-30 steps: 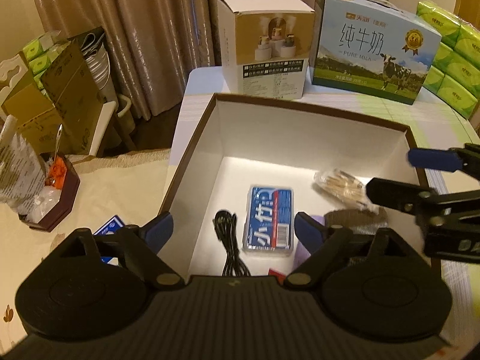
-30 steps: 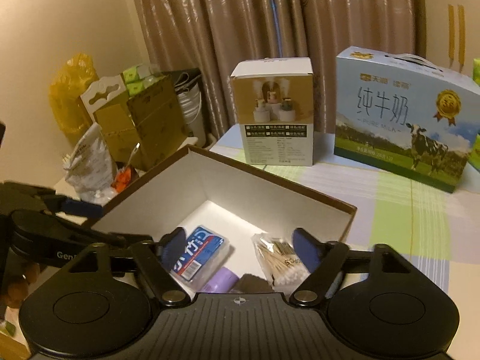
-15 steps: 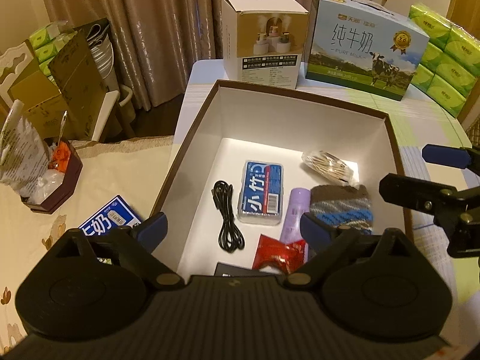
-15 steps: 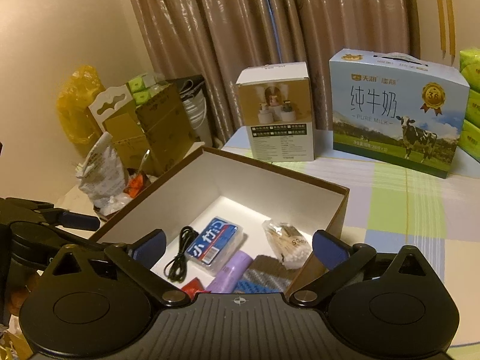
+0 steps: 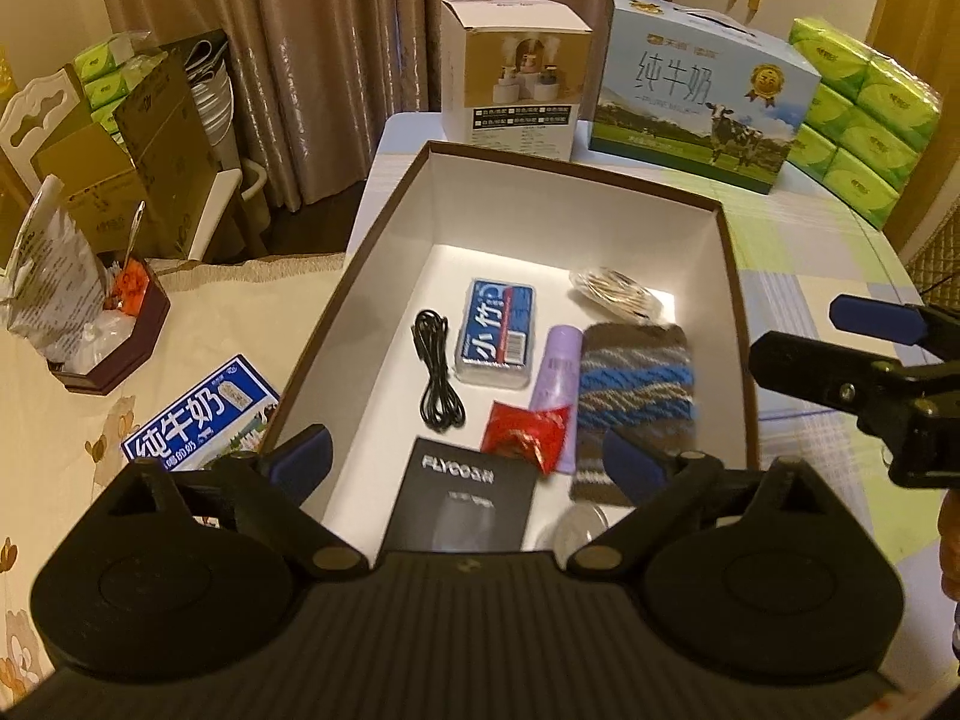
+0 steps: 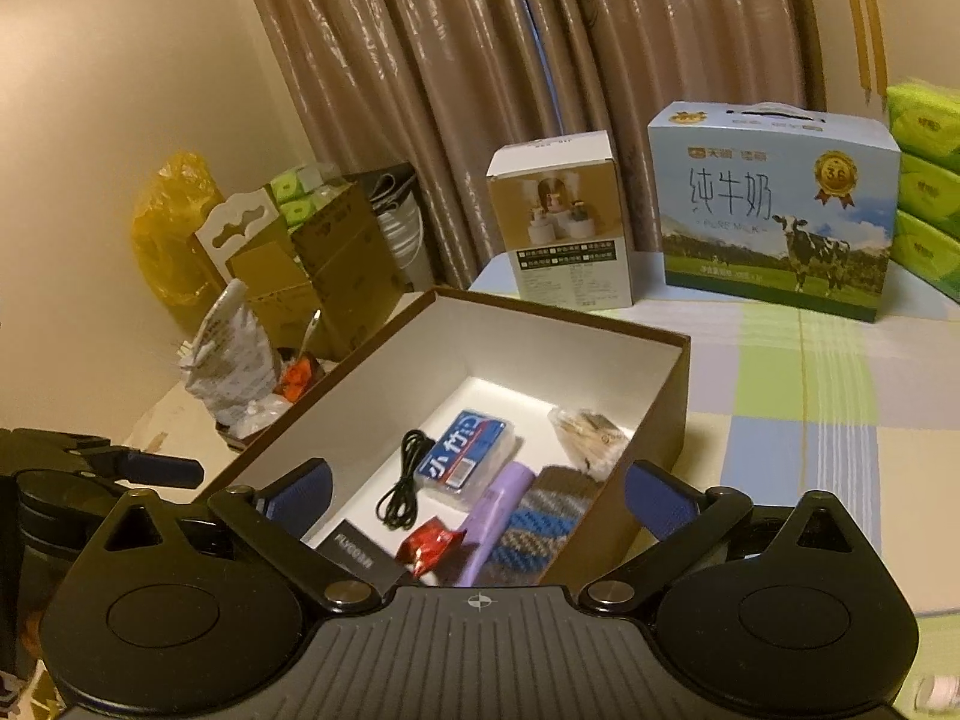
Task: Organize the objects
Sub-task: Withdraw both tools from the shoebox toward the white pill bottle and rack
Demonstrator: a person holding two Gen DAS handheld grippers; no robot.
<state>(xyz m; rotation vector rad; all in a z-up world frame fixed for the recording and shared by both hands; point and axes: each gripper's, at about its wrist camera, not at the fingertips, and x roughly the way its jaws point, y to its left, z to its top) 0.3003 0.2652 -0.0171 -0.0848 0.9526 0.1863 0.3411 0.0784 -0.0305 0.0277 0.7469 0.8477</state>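
The open box [image 5: 729, 276] on the table holds 7 visible items, including a black cable [image 5: 437, 369], a tissue pack [image 5: 497, 333] and a knitted pouch [image 5: 635, 384]. The left gripper [image 5: 468, 459] and right gripper [image 6: 477, 495] are both spread wide, empty, above the box. A milk carton [image 5: 201, 417] lies outside, beside the box; packing appears nearly complete.

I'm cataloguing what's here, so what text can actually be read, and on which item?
"纯牛奶" and "PURE MILK": big milk carton at the back.
"纯牛奶": small blue milk box left of the brown box.
"小竹": blue pack inside the brown box.
"FLYCO": black booklet.
Humidifier box: print too small to read.
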